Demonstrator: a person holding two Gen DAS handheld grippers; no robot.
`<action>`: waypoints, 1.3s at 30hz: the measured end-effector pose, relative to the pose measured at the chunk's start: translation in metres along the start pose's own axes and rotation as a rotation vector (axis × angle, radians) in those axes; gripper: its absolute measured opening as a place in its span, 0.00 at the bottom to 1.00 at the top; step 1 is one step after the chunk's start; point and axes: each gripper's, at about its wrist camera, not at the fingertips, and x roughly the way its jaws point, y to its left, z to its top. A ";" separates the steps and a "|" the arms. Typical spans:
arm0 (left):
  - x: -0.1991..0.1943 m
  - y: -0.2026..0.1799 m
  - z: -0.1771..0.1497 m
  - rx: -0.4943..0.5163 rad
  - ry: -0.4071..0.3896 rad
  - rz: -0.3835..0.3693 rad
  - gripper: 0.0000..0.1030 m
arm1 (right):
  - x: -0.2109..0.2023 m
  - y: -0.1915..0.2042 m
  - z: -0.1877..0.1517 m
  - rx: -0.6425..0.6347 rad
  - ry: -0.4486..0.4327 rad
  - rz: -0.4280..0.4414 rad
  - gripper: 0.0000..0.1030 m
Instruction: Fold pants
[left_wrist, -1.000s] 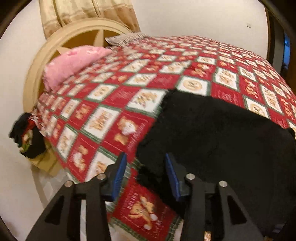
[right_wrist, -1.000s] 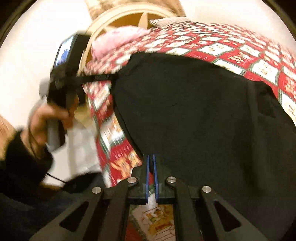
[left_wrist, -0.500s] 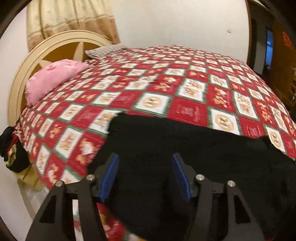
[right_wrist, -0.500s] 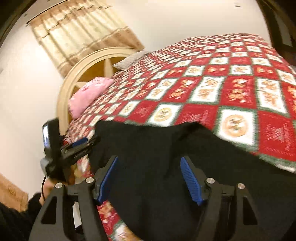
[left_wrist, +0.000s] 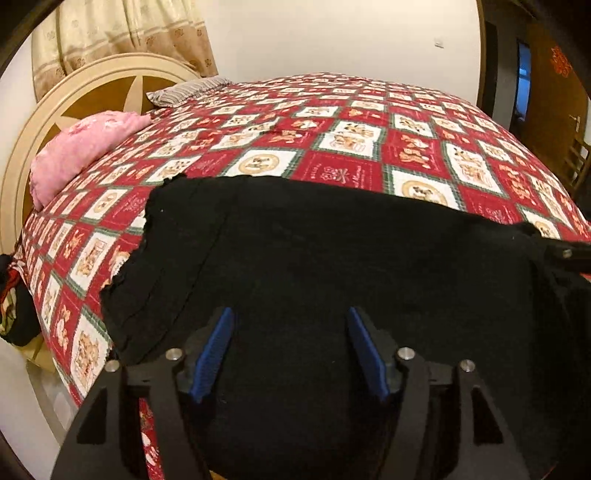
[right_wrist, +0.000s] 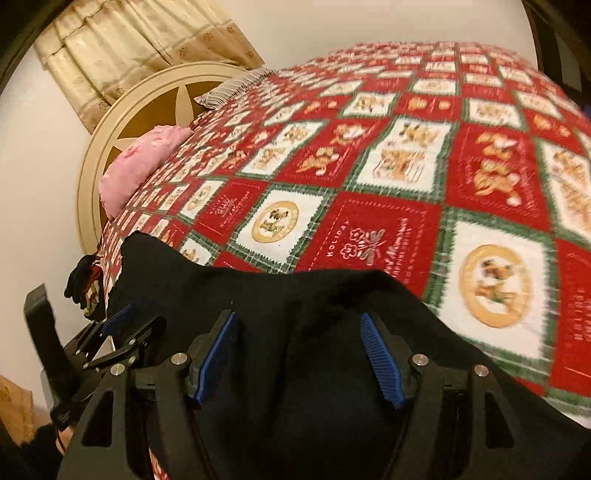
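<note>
Black pants (left_wrist: 314, 258) lie flat across the near edge of the bed, on a red patchwork quilt (left_wrist: 351, 147). They also show in the right wrist view (right_wrist: 295, 314). My left gripper (left_wrist: 290, 350) is open and empty, just above the pants near their left part. My right gripper (right_wrist: 299, 354) is open and empty above the pants' far edge. The left gripper shows at the left of the right wrist view (right_wrist: 118, 325), jaws apart. Part of the right gripper (left_wrist: 569, 254) shows at the right edge of the left wrist view.
A pink pillow (left_wrist: 85, 147) and a striped pillow (left_wrist: 184, 90) lie by the round headboard (left_wrist: 92, 92) at the far left. Dark clothes (left_wrist: 11, 302) hang off the bed's left corner. A doorway (left_wrist: 524, 74) is at the far right.
The right gripper was shut one second ago and is open now. Both grippers have moved up over the pants, and the left one has shifted right, from the pants' left edge onto the cloth.
</note>
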 end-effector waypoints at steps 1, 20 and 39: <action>0.000 0.000 0.000 -0.001 0.000 -0.005 0.67 | 0.002 0.000 0.001 -0.003 -0.005 0.006 0.68; 0.008 0.004 0.000 0.007 0.002 0.039 0.88 | 0.003 -0.066 0.029 0.290 0.008 0.179 0.38; 0.007 0.004 0.004 0.024 0.036 0.040 0.88 | -0.242 -0.266 -0.055 0.657 -0.063 -0.915 0.57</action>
